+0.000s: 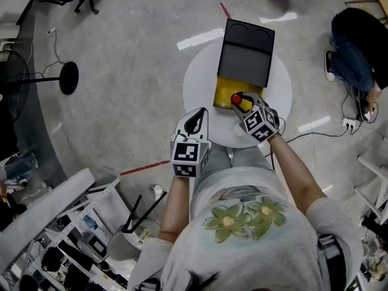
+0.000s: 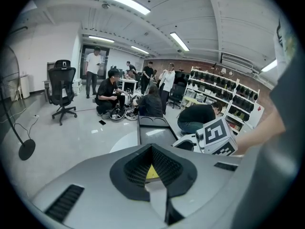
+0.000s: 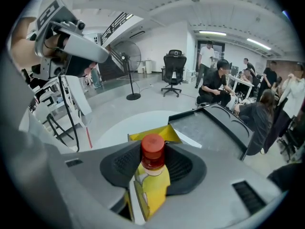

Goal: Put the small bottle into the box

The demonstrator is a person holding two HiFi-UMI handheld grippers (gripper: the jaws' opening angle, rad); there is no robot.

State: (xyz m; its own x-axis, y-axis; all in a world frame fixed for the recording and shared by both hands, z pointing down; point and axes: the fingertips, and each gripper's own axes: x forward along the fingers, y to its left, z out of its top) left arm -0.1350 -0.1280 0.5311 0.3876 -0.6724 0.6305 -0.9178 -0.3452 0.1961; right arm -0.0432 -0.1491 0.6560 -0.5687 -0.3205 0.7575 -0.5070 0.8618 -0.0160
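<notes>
My right gripper (image 1: pixel 245 105), just right of frame centre, is clamped on the small yellow bottle with a red cap (image 3: pixel 153 173), at the near edge of the open black, yellow-lined box (image 1: pixel 245 52) on the round white bench (image 1: pixel 199 83). My left gripper (image 1: pixel 195 124), lower centre, is closed and empty.

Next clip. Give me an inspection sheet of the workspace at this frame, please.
Surface: round white table, holds the box.
Job's things: box, dark lid open, yellow inside; small bottle, red cap, upright at its yellow end.
Clutter: nothing seen on the table.
Grippers: right gripper shut on the small bottle; left gripper shut, empty.
Cables: cable across the floor to a power strip.
Surroundings: standing fan, office chair, shelves, people nearby.
</notes>
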